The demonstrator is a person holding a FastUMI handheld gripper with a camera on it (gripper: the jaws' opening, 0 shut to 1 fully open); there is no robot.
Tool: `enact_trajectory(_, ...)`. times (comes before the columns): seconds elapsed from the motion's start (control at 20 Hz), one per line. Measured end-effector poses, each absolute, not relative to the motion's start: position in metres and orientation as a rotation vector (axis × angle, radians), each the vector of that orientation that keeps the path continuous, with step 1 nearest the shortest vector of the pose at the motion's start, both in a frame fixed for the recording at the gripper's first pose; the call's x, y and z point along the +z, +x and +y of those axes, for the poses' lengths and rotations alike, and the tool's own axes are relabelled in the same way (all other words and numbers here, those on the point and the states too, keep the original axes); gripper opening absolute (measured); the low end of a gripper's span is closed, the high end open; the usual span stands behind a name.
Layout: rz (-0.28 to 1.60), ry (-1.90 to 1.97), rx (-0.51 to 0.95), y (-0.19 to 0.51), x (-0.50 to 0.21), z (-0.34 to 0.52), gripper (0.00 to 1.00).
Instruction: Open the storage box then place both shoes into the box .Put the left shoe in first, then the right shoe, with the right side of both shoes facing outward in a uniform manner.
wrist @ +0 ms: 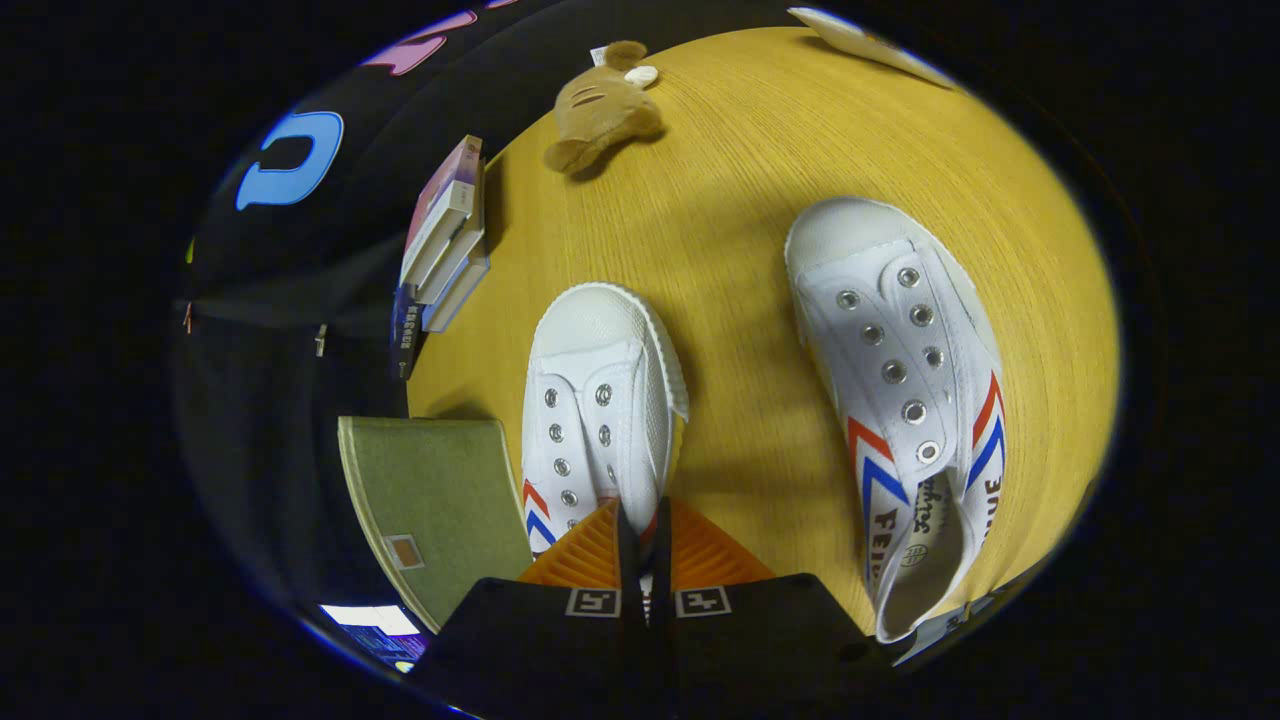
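Two white canvas shoes with red and blue stripes lie on the wooden table [740, 180], toes pointing away from me. My gripper [641, 545] is shut on the rear collar of the nearer shoe [600, 400], whose heel is hidden behind the fingers. The other shoe [905, 390] lies apart to the right, its opening facing me. Just left of the held shoe is the olive green storage box [435, 500], with its lid closed.
A stack of books [445, 245] sits at the table's left edge beyond the box. A brown plush toy [600, 110] lies at the far side, and a white flat object [865, 40] at the far right edge.
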State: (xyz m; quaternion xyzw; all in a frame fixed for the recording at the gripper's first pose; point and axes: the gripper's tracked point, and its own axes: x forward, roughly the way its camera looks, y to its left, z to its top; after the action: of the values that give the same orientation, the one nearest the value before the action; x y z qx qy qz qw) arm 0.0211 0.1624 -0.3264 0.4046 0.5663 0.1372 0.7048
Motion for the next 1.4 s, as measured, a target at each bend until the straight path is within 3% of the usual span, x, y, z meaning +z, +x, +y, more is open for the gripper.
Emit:
enact_trajectory(0.4,1.206,0.947,0.372,0.023,-0.219,0.2,0.05)
enact_trajectory(0.8,1.226,0.948,0.481,0.012,-0.113,0.311,0.05)
enact_trajectory(1.1,1.34,0.788,0.493,0.001,-0.14,0.405,0.05)
enact_trajectory(1.4,1.405,0.65,0.376,0.006,-0.196,0.449,0.05)
